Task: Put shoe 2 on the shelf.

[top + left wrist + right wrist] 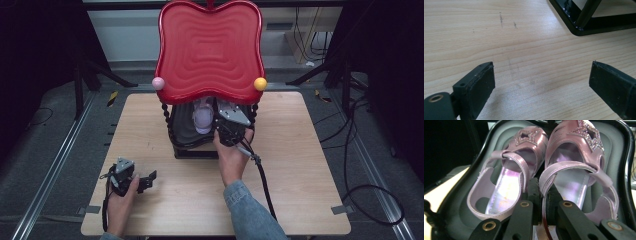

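right gripper point(541, 195) is sitting clamped on the inner side edges of the two pink shoes point(536, 177), jaws pinched tight together with both shoe walls between them; the shoes are lying side by side on the lower grey shelf point(456, 202) of the rack point(187, 150), toes pointing in, heels toward the hand; in the high view the gripper point(231, 131) is reaching under the red top tray point(210, 50) with a shoe point(202, 120) showing just left of it; left gripper point(541, 82) is hanging wide open over bare table point(524, 50), holding nothing, resting near the front left of the table point(135, 179), apart from the rack base point(584, 27).

risks, judging from this: the grip is catching only thin soft edges, so one shoe could be slipping out while being pulled or lifted, likely the right one since its strap point(579, 167) is flopping loose; lifting too high would be knocking the gripper against the red tray; dragging could be snagging a heel on the shelf rim point(481, 147); a hard tug might be shifting the whole rack since the left gripper is not bracing it.
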`<action>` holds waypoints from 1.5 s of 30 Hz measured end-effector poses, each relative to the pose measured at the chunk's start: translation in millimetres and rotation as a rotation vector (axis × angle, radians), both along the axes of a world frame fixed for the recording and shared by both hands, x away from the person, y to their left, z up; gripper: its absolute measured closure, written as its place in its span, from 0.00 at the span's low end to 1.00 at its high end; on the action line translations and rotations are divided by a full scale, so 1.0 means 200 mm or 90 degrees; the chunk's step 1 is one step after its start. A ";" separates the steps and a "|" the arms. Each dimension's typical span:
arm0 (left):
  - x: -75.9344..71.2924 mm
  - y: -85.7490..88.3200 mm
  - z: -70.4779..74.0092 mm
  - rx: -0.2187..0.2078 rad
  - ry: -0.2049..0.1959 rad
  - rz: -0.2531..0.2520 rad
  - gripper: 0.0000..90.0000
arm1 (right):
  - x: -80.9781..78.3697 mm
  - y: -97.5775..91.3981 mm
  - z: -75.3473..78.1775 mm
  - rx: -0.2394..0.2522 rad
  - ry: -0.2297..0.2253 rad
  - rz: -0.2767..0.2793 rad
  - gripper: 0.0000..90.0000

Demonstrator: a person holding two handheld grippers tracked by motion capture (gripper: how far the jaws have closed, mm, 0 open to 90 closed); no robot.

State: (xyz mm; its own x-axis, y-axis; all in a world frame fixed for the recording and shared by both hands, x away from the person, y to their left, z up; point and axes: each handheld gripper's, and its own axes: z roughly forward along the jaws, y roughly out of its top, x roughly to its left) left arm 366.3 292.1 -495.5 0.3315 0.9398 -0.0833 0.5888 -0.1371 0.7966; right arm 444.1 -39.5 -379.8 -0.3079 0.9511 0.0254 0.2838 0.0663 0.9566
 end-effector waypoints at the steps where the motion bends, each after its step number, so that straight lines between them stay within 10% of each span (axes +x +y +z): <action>1: 0.00 0.00 0.00 -0.002 0.002 0.000 0.07 | 0.01 0.00 -0.01 -0.004 0.000 -0.005 0.96; 45: 0.00 -0.02 0.00 -0.005 -0.003 -0.005 0.07 | 0.09 0.07 -0.08 -0.034 0.006 -0.024 0.83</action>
